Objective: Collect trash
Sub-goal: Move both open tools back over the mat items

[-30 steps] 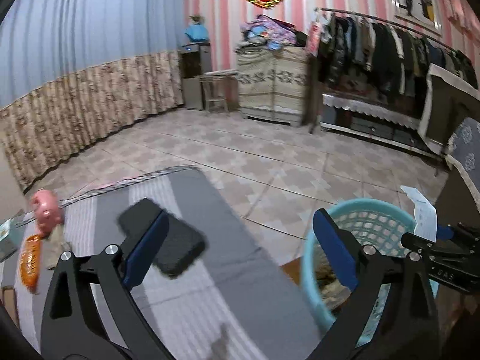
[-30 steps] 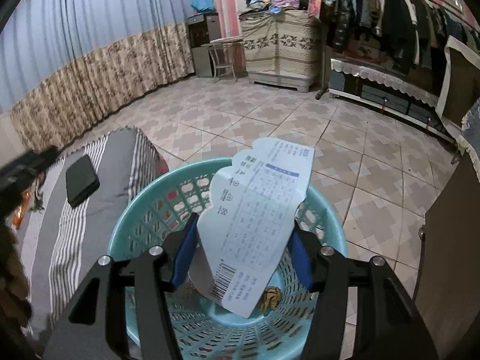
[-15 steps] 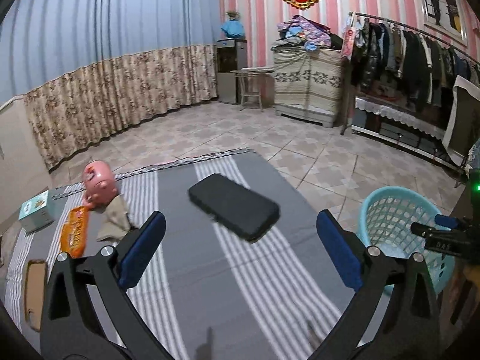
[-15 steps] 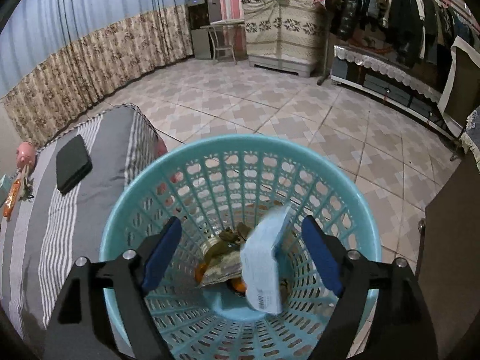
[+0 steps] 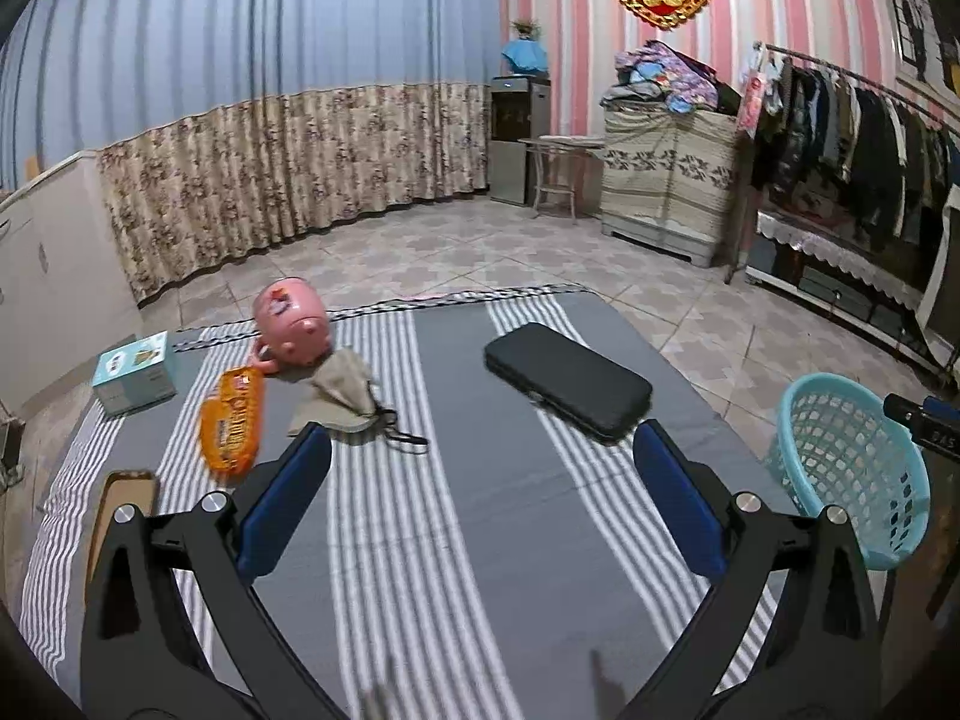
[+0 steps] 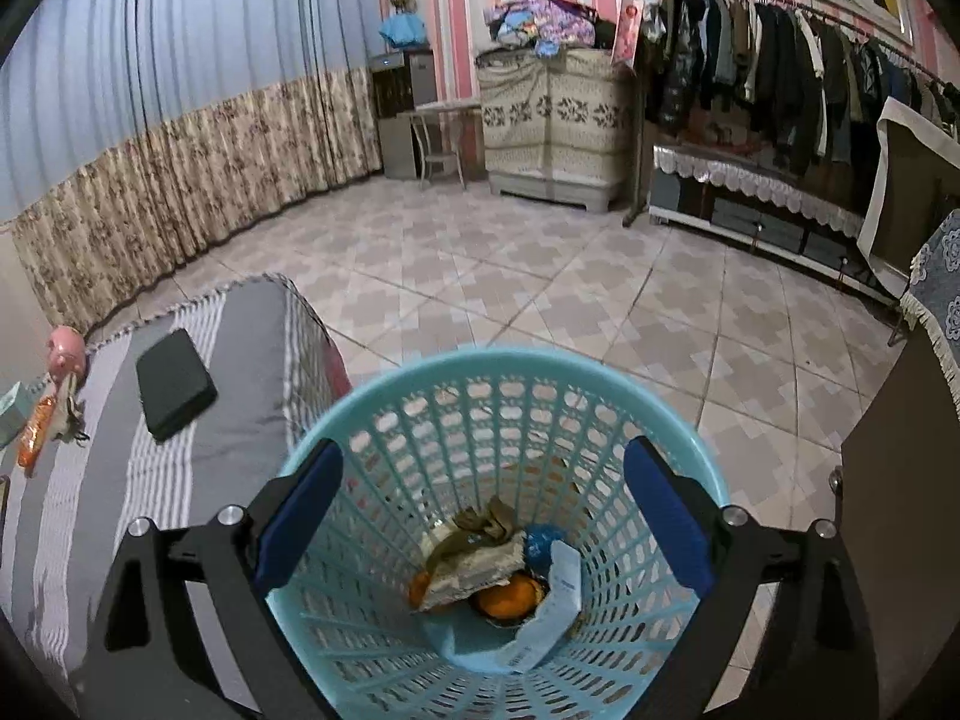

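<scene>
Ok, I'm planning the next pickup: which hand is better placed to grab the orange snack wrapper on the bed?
Left. The left gripper is open over the bed, near the wrapper. The right gripper is open above the basket.

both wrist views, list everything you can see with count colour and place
basket: 1, turquoise, on the floor beside the mattress
paper slip: 1, white-blue, inside basket
other trash: several pieces, brown and orange, basket bottom
mattress: 1, grey with white stripes, on the floor
black case: 1, black, right part of mattress
snack wrapper: 1, orange, left part of mattress
cloth: 1, beige, beside wrapper
piggy bank: 1, pink, far mattress edge
small box: 1, teal-white, left edge
left tool: open, over mattress
right tool: open, above basket
</scene>
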